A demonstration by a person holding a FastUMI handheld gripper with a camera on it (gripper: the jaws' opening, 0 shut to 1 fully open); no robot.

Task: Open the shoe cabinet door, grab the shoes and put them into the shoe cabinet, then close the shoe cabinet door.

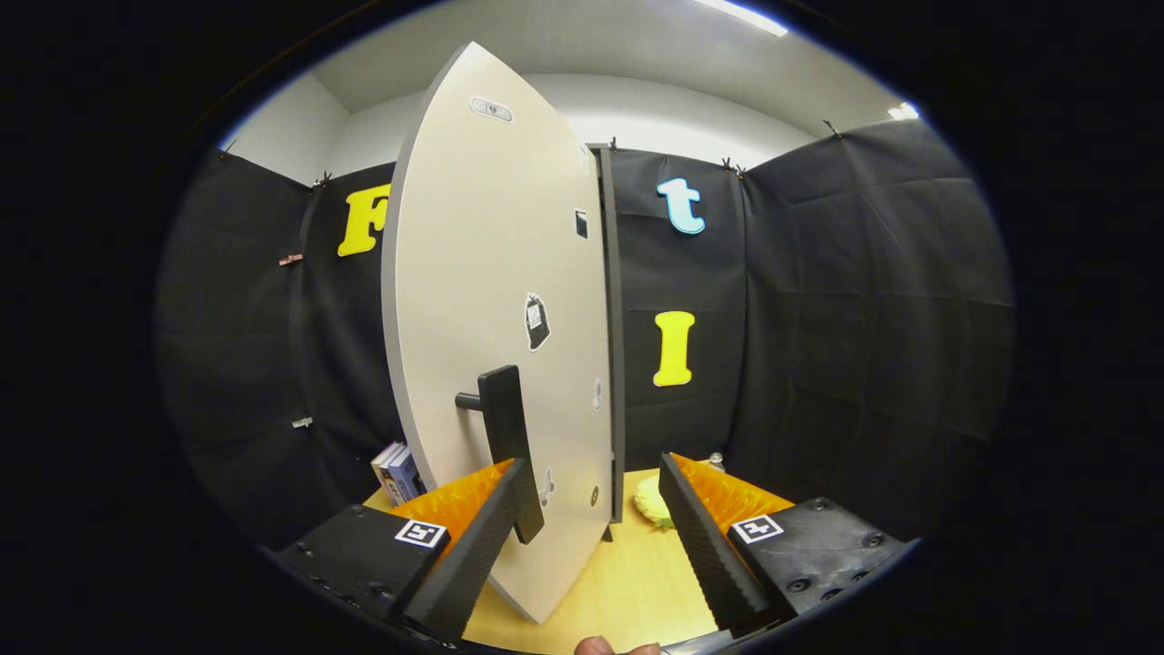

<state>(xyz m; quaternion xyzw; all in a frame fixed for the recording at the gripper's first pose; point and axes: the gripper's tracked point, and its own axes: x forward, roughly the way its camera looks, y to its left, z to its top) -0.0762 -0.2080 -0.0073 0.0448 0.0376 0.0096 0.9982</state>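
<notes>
The tongs [596, 528] were held wide open, gripping nothing, with the swung-out shoe cabinet door [496, 309] standing edge-on between the two fingers. The door's dark bar handle [507, 437] lay just ahead of the left finger, close against its tip, though contact could not be confirmed. The door was seen partly open, hinged along the cabinet's dark front edge [614, 337]. This placement was judged to serve either pushing or hooking the panel by its handle. No shoes could be made out with certainty; a pale rounded object [651, 500] was seen on the wooden counter [627, 582] beyond the door, and some books [396, 471] were propped behind the door's left side.
</notes>
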